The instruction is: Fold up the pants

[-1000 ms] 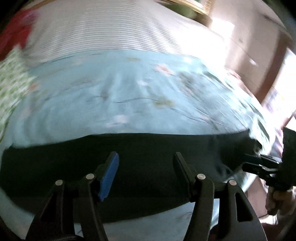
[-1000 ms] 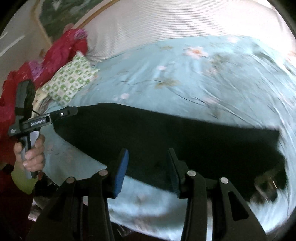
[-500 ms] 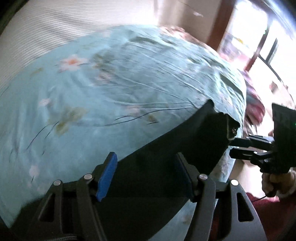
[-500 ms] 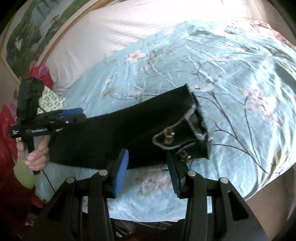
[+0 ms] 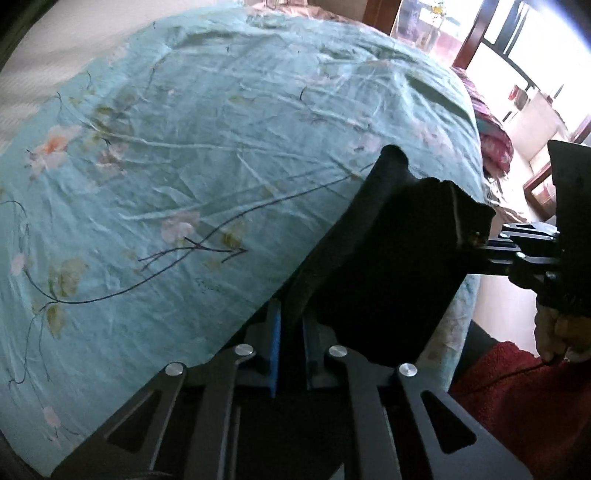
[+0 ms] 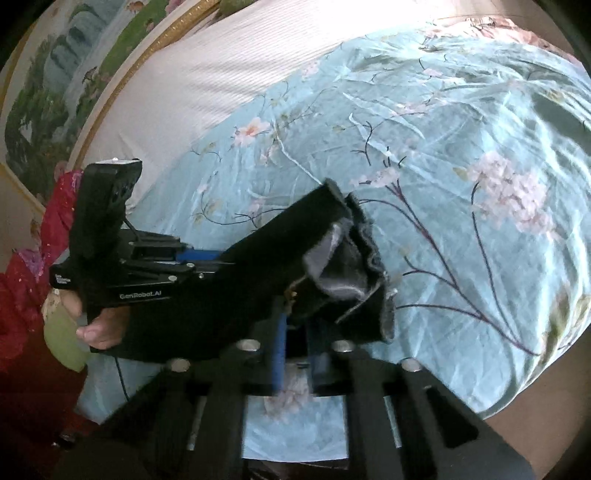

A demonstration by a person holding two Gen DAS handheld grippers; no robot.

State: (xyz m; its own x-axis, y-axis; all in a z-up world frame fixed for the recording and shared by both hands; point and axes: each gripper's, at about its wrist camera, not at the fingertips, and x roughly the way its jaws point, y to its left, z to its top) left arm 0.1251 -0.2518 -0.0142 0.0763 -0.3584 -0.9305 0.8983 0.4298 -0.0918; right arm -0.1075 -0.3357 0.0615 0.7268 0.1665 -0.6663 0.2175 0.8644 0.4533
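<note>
On the left, the left gripper has its blue-padded fingers drawn close together, with a fold of the black fabric pants pinched between them. The garment is held up off the pale blue floral bedsheet, stretched between the two tools. The left wrist view shows only the plain dark outside of the cloth, with the right gripper reaching in from the side and gripping the far edge. It also takes in a bright window and a dark red rug beyond the bed.

The right wrist view gives what that one hides: the pants end in an open mouth with a grey lining and a frayed hem. The right gripper is nearly closed on that end. Here the left gripper comes in from the left, clamped on the cloth, with a white striped pillow behind.
</note>
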